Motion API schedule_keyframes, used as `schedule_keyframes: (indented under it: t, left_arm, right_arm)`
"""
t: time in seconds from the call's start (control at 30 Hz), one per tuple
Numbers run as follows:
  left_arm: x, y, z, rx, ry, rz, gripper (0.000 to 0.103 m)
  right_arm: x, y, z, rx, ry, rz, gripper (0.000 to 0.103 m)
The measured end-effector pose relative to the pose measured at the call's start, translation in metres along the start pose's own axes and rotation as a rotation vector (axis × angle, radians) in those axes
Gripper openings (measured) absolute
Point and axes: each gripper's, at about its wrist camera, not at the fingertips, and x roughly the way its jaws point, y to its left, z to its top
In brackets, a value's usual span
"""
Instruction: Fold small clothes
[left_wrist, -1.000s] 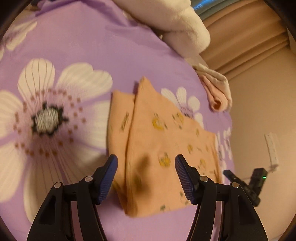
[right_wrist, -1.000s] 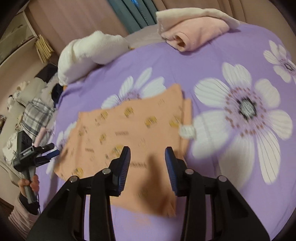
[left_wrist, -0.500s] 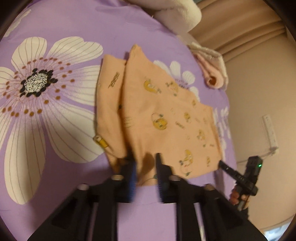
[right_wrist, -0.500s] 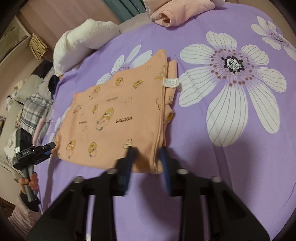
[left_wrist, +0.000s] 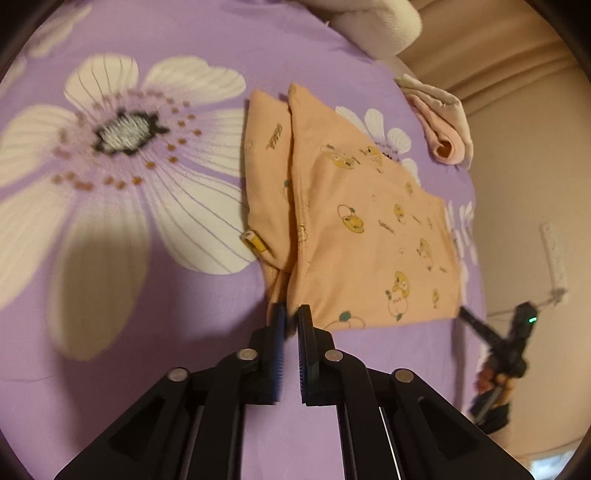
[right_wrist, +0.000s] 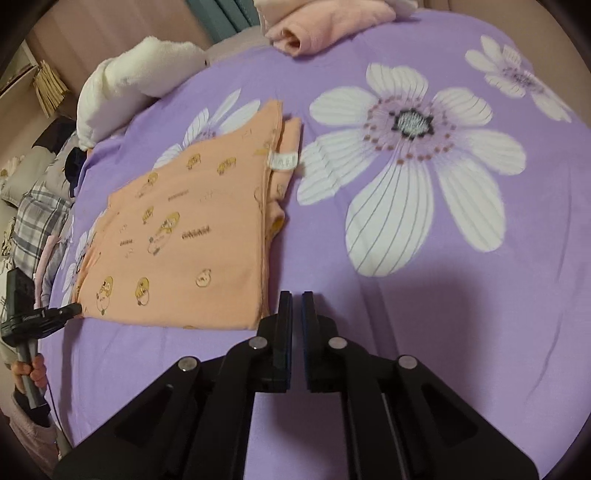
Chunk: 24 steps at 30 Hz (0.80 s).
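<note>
Purple bedspread (right_wrist: 406, 302); only right view shows garment (right_wrist: 192, 240) label (right_wrist: 282, 161).

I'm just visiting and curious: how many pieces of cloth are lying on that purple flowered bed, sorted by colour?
Orange printed garment: 1
Pink rolled cloth: 1
White fluffy cloth: 1
Total: 3, all on the purple bedspread.

A home bedroom, plainly: a bed (right_wrist: 480, 295) under a purple sheet printed with big white flowers, white fleece blanket (right_wrist: 136, 74) and rolled pink towel (right_wrist: 325, 33) heaped at its far edge, curtains (left_wrist: 491, 40) behind, plaid clothing (right_wrist: 40, 206) piled alongside.
</note>
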Motion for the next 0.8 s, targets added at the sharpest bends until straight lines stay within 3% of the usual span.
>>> schedule_keyframes:
  t: [0.13, 0.2, 0.43, 0.63, 0.73, 0.8]
  left_arm:
    - [-0.015, -0.007, -0.002, 0.031, -0.042, 0.020, 0.003]
    - [-0.018, -0.015, 0.002, 0.053, -0.070, 0.016, 0.003]
    - [0.013, -0.063, 0.039, 0.147, -0.101, 0.004, 0.003]
    - [0.055, -0.069, 0.084, 0.100, -0.118, 0.079, 0.003]
    - [0.081, -0.054, 0.095, 0.050, -0.080, 0.154, 0.003]
    - [0.090, -0.043, 0.098, 0.022, -0.064, 0.156, 0.003]
  right_arm:
    - [-0.019, 0.017, 0.005, -0.096, -0.075, -0.025, 0.018]
    - [-0.020, 0.031, 0.008, -0.137, -0.083, 0.010, 0.022]
    - [0.012, 0.098, 0.009, -0.282, -0.051, 0.090, 0.022]
    - [0.043, 0.144, 0.002, -0.370, -0.025, 0.149, 0.020]
    - [0.058, 0.151, -0.009, -0.406, 0.031, 0.130, 0.019]
    - [0.065, 0.149, -0.020, -0.428, 0.062, 0.107, 0.019]
